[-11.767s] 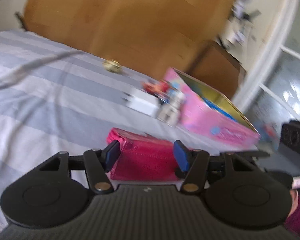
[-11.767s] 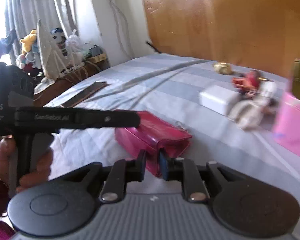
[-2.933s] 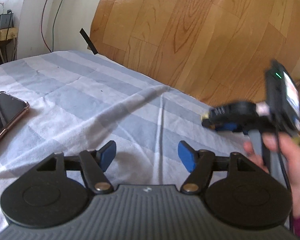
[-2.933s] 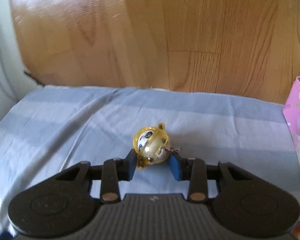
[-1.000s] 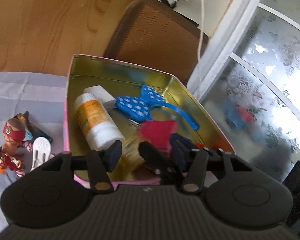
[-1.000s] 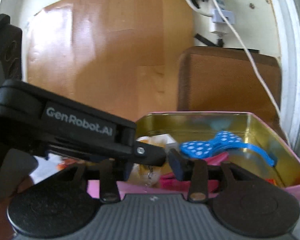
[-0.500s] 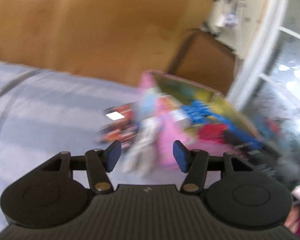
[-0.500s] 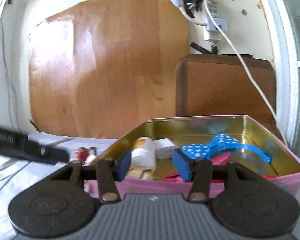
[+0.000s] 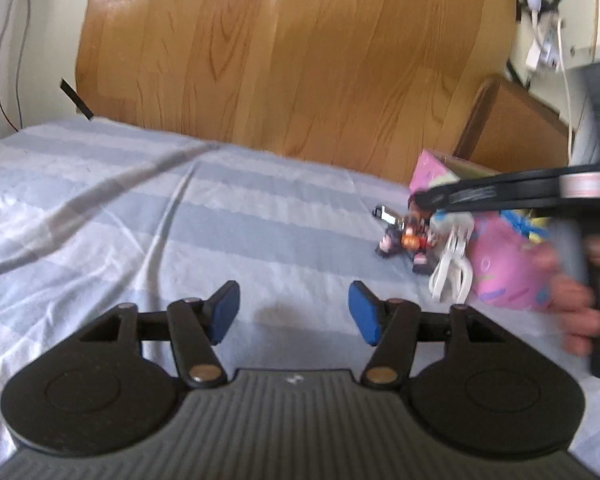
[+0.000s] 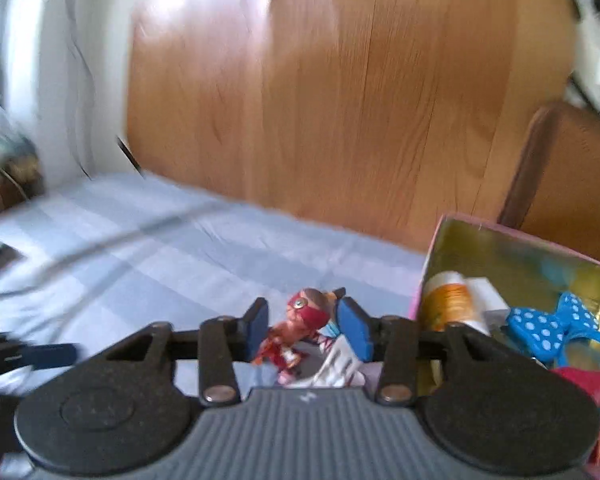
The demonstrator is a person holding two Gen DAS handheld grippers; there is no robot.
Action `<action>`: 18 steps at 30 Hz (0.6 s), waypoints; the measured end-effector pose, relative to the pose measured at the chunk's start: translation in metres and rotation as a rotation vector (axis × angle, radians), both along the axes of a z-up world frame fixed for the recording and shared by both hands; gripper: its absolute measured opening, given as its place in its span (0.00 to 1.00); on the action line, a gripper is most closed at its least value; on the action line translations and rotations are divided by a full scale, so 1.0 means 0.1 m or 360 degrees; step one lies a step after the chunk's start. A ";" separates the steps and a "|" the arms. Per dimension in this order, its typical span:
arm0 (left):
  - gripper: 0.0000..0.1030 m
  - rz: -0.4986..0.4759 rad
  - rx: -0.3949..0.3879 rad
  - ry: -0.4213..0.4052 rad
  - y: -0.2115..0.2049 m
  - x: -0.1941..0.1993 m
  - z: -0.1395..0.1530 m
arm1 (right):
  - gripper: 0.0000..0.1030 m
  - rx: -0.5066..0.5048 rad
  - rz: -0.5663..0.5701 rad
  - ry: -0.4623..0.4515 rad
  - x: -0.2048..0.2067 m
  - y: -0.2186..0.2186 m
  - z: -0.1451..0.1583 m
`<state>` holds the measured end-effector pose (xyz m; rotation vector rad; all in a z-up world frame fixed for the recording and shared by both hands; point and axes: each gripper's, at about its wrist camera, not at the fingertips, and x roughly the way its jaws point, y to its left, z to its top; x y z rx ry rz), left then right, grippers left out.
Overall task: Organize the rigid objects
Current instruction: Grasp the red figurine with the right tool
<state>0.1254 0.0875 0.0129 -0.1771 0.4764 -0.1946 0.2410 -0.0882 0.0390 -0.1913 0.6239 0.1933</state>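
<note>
A small red-masked toy figure (image 10: 296, 330) lies on the striped bed sheet, between the open pads of my right gripper (image 10: 303, 328). A white clip (image 10: 338, 366) lies just beside it. The pink tin (image 10: 432, 256) stands open at the right, holding an orange-labelled bottle (image 10: 448, 304) and a blue polka-dot bow headband (image 10: 552, 328). In the left wrist view my left gripper (image 9: 294, 318) is open and empty over bare sheet; the figure (image 9: 406, 240), the clip (image 9: 452, 268), the tin (image 9: 504, 268) and the right gripper (image 9: 420, 200) are at the right.
A wooden headboard (image 9: 300, 60) runs behind the bed. A brown chair back (image 10: 568, 176) stands behind the tin. Cables and a plug strip (image 9: 540, 44) hang on the wall at the right. The striped sheet (image 9: 140, 220) stretches to the left.
My right gripper has left the tin and come down around the toy figure. My left gripper has swung left, away from the tin, over the sheet.
</note>
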 end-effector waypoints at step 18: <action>0.66 -0.0035 -0.0678 0.0086 0.58 0.05 -0.11 | 0.54 0.0053 0.0781 -0.0086 -1.49 0.17 -0.15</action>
